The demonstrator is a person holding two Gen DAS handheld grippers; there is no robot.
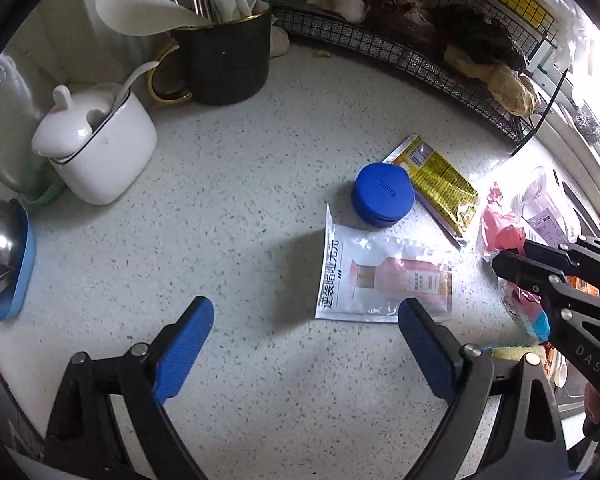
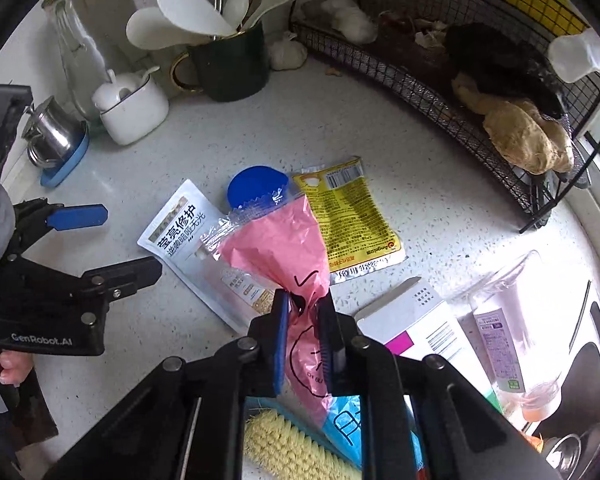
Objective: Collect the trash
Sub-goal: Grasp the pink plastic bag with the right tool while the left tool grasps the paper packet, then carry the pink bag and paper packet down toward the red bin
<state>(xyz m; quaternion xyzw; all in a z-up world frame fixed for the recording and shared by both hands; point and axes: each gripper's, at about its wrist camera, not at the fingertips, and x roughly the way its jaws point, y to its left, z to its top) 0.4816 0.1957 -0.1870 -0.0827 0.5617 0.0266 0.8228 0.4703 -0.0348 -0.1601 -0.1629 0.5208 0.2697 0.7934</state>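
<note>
Countertop (image 2: 420, 208); only right view shows scrubbing brush (image 2: 292, 444).

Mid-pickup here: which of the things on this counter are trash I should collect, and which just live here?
Likely trash:
pink wrapper, held by the right gripper
white sachet, below the open left gripper
yellow packet
blue lid, probably

Just lying about:
utensil mug
white condiment pot
wire basket
scrub brush
</note>
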